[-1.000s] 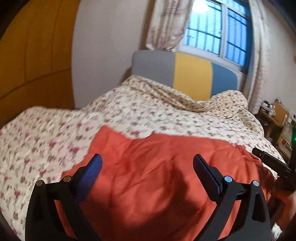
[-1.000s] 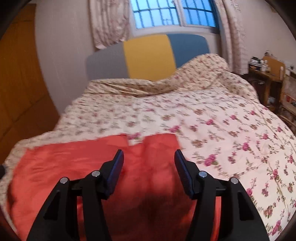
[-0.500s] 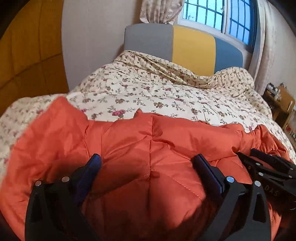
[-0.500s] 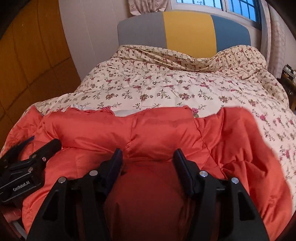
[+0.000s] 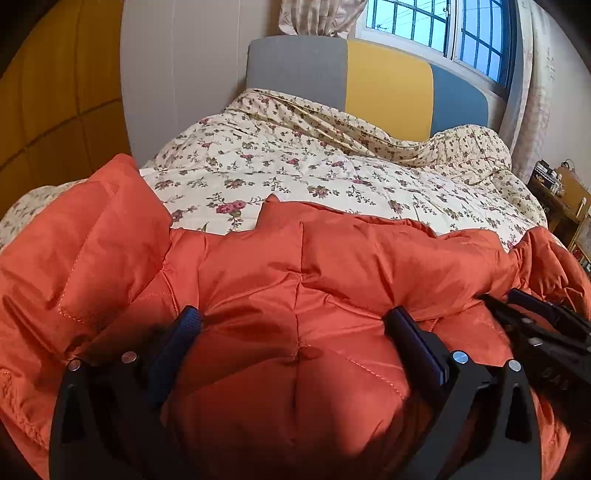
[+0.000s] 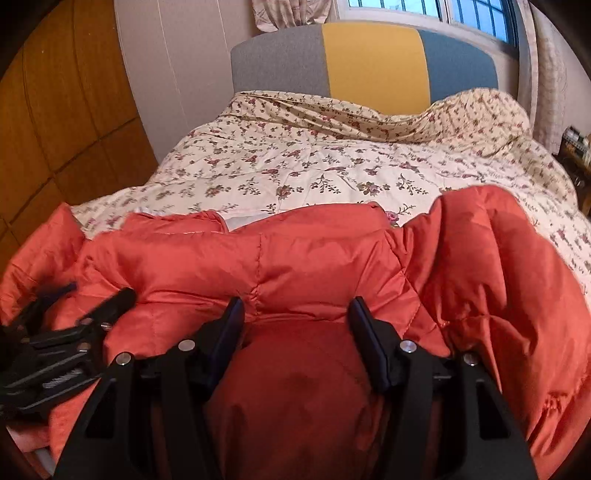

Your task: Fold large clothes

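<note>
An orange quilted puffer jacket (image 5: pixel 332 266) lies across the near end of the bed; it also fills the lower right wrist view (image 6: pixel 314 258). My left gripper (image 5: pixel 293 325) is open, its jaws wide apart with puffy jacket fabric bulging between them. My right gripper (image 6: pixel 295 310) is open too, its jaws straddling a padded bulge of the jacket. The right gripper shows at the right edge of the left wrist view (image 5: pixel 543 325), and the left gripper at the left edge of the right wrist view (image 6: pixel 74 321). A jacket flap (image 6: pixel 498 266) stands raised at the right.
The bed carries a cream floral quilt (image 5: pixel 314 173) and a grey, yellow and blue headboard (image 6: pixel 369 62). A wooden wardrobe (image 6: pixel 55 110) stands on the left. A cluttered side table (image 5: pixel 561 192) is at the right, under a barred window (image 5: pixel 443 26).
Both grippers have moved down and forward into the jacket, which now bulges between the open jaws. The jacket went from flat to bunched, with a flap raised on the right.
</note>
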{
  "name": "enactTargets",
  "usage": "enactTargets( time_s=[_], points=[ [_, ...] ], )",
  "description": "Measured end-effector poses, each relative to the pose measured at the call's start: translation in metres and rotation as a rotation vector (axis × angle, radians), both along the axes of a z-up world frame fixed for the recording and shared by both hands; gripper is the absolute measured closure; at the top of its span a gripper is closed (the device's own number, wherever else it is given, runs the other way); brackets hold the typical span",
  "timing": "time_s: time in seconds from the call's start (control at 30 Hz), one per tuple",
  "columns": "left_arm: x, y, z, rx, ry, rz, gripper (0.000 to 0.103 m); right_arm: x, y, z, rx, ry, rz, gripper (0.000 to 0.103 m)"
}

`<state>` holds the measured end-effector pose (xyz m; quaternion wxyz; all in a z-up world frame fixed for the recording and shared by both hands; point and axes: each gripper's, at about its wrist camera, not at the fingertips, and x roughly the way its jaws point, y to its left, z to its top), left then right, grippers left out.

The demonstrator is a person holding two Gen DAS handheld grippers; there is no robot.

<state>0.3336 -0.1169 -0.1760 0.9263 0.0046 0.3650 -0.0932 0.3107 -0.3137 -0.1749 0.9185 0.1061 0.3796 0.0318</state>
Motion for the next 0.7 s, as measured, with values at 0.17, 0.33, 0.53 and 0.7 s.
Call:
enactTargets(
  time_s=[0.17, 0.33, 0.53, 0.7],
  points=[
    [0.001, 0.0, -0.001, 0.0, 0.005, 0.0, 0.003, -0.028, -0.04, 0.027, -0.041, -0.058, -0.099, 0.046],
    [0.001, -0.001, -0.001, 0.002, 0.005, -0.002, 0.003, -0.027, -0.083, 0.002, -0.04, 0.039, -0.226, 0.055],
    [0.0, -0.002, 0.0, -0.004, 0.009, -0.001, 0.003, -0.019, -0.073, -0.016, -0.093, 0.001, -0.238, 0.053],
    [-0.006, -0.002, 0.007, 0.015, 0.037, -0.004, 0.003, -0.019, -0.075, -0.02, -0.095, 0.011, -0.238, 0.053]
  ],
)
